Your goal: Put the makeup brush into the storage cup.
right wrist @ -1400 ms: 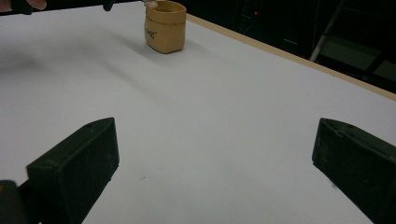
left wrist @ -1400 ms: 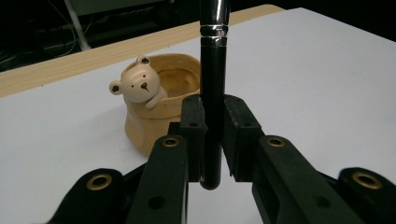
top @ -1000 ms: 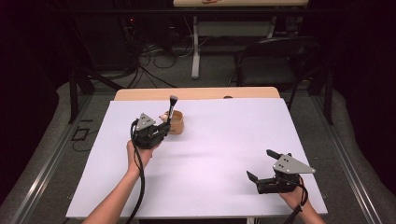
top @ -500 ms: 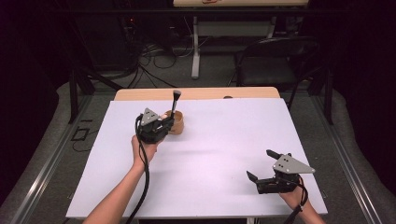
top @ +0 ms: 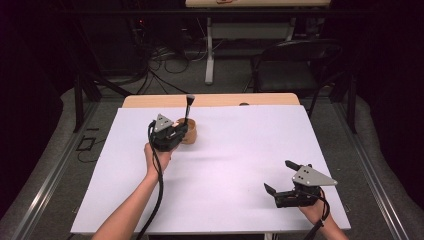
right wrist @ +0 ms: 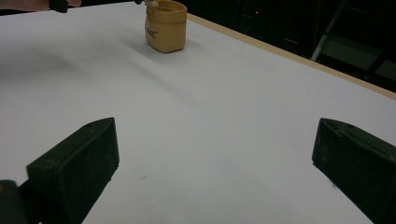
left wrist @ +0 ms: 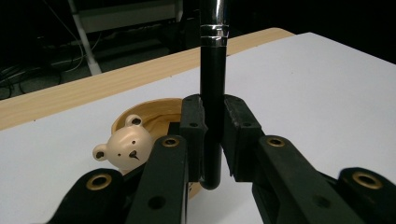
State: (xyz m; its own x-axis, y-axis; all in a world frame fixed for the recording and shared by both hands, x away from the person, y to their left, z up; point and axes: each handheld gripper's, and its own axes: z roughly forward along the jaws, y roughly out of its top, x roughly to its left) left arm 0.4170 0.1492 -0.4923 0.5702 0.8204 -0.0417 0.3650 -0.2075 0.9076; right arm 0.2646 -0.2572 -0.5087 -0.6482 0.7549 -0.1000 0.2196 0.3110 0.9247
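Note:
My left gripper [top: 181, 131] is shut on a black pen-like stick [top: 188, 111] with a silver band, held upright beside a small tan cup [top: 190, 133] near the table's back left. In the left gripper view the stick [left wrist: 212, 88] is clamped between the pads, its lower end level with the cup's rim, and the cup [left wrist: 161, 111] carries a little cream bear head [left wrist: 123, 148] on its edge. My right gripper [top: 281, 179] rests near the front right of the table, open and holding nothing. The cup [right wrist: 166, 25] stands far off in the right gripper view.
A white sheet [top: 235, 165] covers the table; a strip of bare wood [top: 215, 100] shows along the far edge. Beyond it stand a dark chair [top: 295, 65], table legs and floor cables. Cables trail from both grippers toward the front edge.
The left gripper has carried the upright stick a little to the right, closer over the cup. The right gripper has not moved.

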